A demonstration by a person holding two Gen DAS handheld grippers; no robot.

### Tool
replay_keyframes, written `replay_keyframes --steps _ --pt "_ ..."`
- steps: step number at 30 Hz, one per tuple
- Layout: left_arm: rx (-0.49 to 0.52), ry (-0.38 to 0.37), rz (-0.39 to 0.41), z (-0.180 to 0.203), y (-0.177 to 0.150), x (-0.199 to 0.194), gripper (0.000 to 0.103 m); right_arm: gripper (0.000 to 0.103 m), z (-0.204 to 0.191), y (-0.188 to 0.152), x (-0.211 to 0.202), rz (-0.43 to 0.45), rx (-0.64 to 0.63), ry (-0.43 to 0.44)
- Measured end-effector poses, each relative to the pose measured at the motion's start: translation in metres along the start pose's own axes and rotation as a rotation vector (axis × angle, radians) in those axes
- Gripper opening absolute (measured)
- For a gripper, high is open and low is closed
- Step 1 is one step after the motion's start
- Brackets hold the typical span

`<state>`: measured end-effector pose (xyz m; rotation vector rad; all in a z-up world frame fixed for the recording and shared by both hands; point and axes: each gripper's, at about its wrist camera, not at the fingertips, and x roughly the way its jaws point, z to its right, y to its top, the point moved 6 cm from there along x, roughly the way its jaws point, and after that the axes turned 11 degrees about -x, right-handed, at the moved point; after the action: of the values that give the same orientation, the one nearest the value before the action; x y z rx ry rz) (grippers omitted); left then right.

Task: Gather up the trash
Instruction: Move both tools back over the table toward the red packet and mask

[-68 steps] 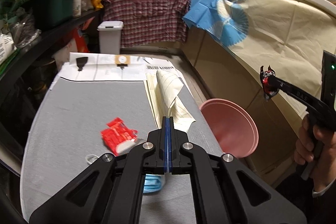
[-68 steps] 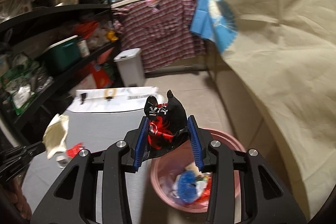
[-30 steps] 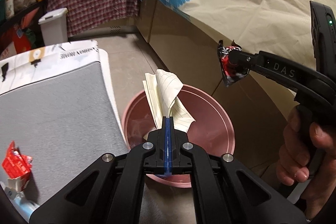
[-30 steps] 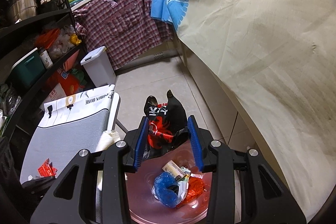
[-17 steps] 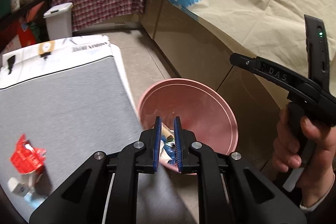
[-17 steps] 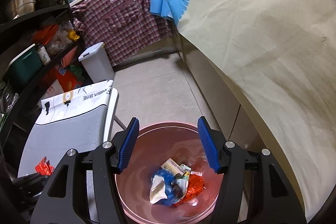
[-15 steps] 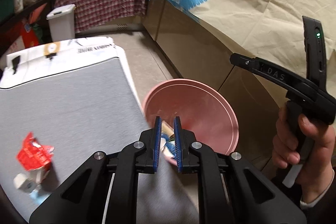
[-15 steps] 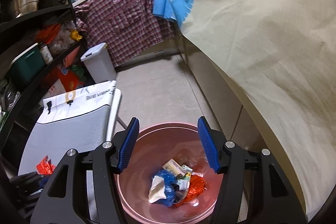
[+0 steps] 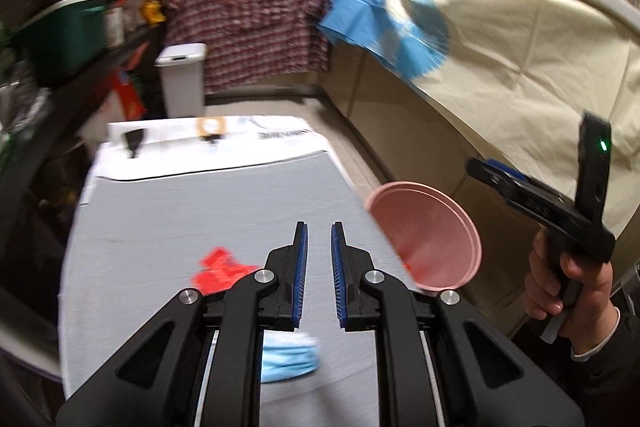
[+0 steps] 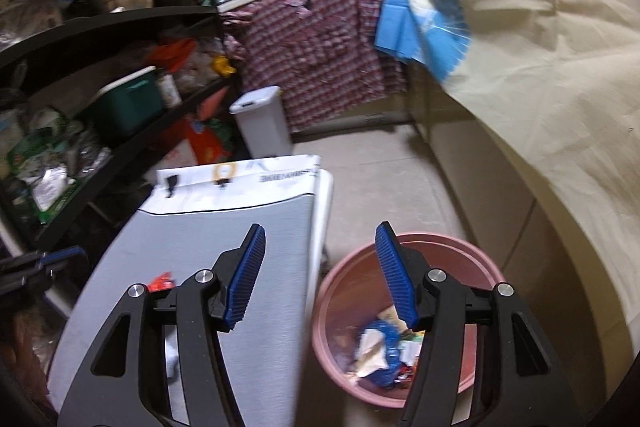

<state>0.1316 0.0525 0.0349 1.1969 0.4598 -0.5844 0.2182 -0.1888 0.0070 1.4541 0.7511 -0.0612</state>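
Observation:
My left gripper point(image 9: 319, 247) is open and empty above the grey table point(image 9: 200, 203). A red wrapper point(image 9: 218, 269) lies on the table just left of its fingers, and a light blue crumpled piece point(image 9: 288, 357) lies under them. The pink bin point(image 9: 432, 231) stands right of the table. My right gripper point(image 10: 320, 267) is open wide and empty, over the table's right edge and the pink bin point(image 10: 344, 267), which holds several trash pieces point(image 10: 384, 351). The red wrapper point(image 10: 160, 281) shows by its left finger. The right gripper also shows in the left wrist view point(image 9: 486, 171).
A white paper bag point(image 9: 208, 143) lies at the table's far end. A white lidded bin point(image 9: 182, 79) stands on the floor beyond. Black shelves point(image 10: 100, 67) full of goods line the left. A cream cloth point(image 10: 540, 87) covers the counter on the right.
Both grippers opened and dropped their loads, the cream paper and the black-red wrapper, into the pink bin. Both have since swung left, back over the table.

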Motion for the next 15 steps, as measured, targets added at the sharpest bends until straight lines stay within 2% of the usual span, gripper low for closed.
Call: replay_keyframes --steps 3,7,11,15 --pt "-0.008 0.029 0.023 -0.024 0.006 -0.017 0.012 0.052 -0.021 -0.008 -0.004 -0.004 0.010 0.047" --pt "-0.047 0.049 0.049 -0.053 0.009 -0.030 0.012 0.042 -0.060 -0.026 0.000 -0.048 0.001 0.132" --pt "-0.081 0.042 0.051 -0.069 0.002 -0.028 0.012 0.041 -0.100 -0.048 0.010 -0.106 -0.032 0.212" --pt "-0.092 0.023 0.008 -0.079 -0.015 -0.013 0.012 0.041 -0.135 -0.068 0.022 -0.164 -0.085 0.267"
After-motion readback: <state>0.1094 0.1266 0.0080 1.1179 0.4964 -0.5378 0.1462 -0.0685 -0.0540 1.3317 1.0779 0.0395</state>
